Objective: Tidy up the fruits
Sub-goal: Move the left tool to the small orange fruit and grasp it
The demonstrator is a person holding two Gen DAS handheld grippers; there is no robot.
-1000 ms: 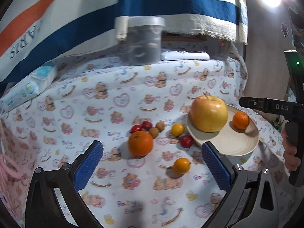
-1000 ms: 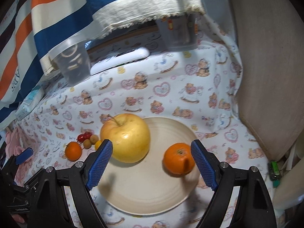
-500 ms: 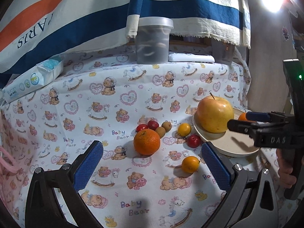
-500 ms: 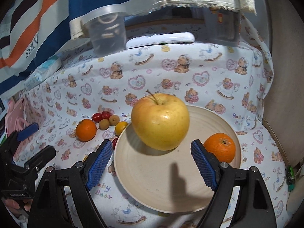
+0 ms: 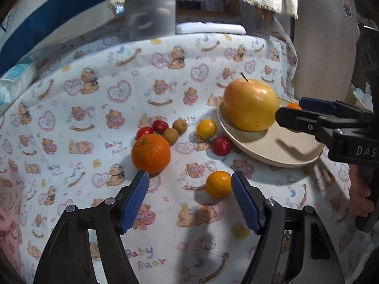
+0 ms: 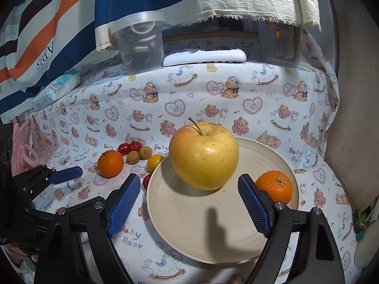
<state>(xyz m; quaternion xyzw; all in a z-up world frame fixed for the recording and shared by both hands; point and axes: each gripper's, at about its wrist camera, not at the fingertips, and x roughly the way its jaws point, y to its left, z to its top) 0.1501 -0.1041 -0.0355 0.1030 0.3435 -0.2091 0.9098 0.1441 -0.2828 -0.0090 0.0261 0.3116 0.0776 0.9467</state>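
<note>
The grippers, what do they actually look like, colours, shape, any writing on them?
Both are alike: the left gripper and right gripper have black angular plastic frames with silver screws, and each finger ends in a blue ribbed pad. White letters "DAS" show on the right gripper's side in the left wrist view. A bare hand grips its handle; no sleeve or cable shows.

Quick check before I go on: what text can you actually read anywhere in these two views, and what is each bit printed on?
"Baby Bear": printed repeatedly on the tablecloth.
"DAS": white letters on the right hand-held gripper, cut off at the frame edge.
"ARIS": on the striped cloth, reads sideways; any earlier letters are hidden.
Wipes pack: print too small to read.
Clear container at the back right: its label is blurred.
</note>
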